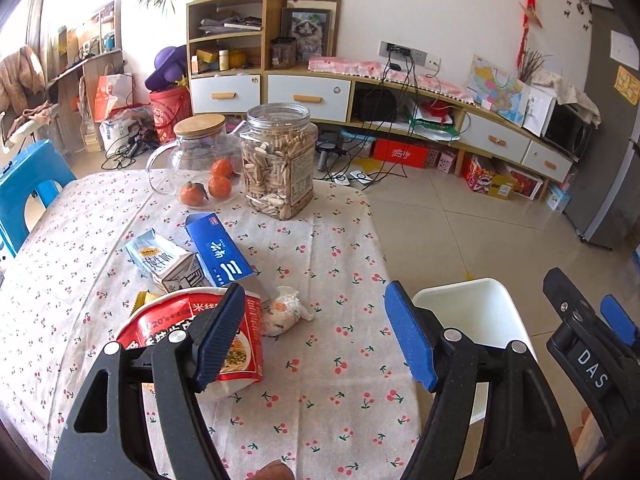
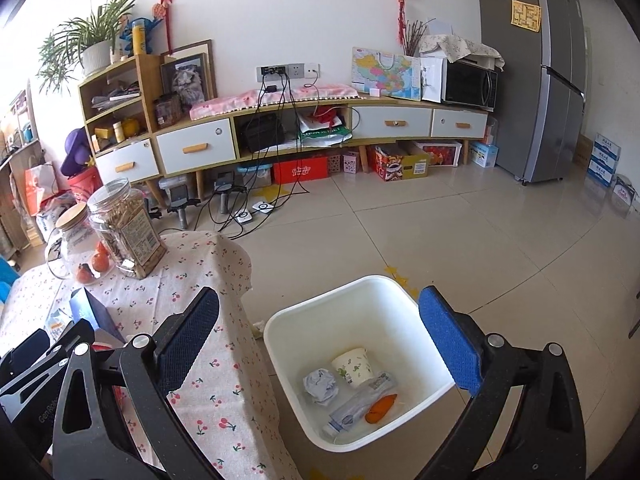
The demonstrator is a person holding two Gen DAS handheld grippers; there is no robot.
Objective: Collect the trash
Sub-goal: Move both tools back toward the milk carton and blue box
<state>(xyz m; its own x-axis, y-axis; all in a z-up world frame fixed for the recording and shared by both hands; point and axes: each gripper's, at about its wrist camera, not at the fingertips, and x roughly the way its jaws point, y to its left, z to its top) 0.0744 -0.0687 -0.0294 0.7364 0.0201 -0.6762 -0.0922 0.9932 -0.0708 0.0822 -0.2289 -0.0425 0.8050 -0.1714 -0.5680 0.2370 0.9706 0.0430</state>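
Trash lies in a loose cluster on the counter [image 1: 320, 360], toward its left half: a red instant noodle cup [image 1: 240, 332], a milk carton [image 1: 164, 260], a blue box [image 1: 220, 248] and a crumpled white wrapper [image 1: 286, 310], all close together, the cup partly behind the left gripper's finger. Left gripper [image 1: 316, 340] hangs above the cherry-print cloth, released, jaws spread wide with only bare cloth between them. Clear cloth runs from there to the counter's right edge, and just past that edge, down on the floor, stands the white bin [image 2: 280, 320]. Right gripper [image 2: 320, 340] hovers over the bin, jaws apart and empty. Inside the bin: a paper cup [image 2: 354, 366], a crumpled paper ball [image 2: 318, 386], a plastic bottle [image 2: 352, 408] and an orange peel [image 2: 382, 408]. Open tiled floor [image 2: 480, 240] stretches beyond. At the counter's far end, a seed jar [image 1: 280, 160] and a glass pitcher [image 1: 196, 156] with tangerines stand side by side, well apart from the trash.
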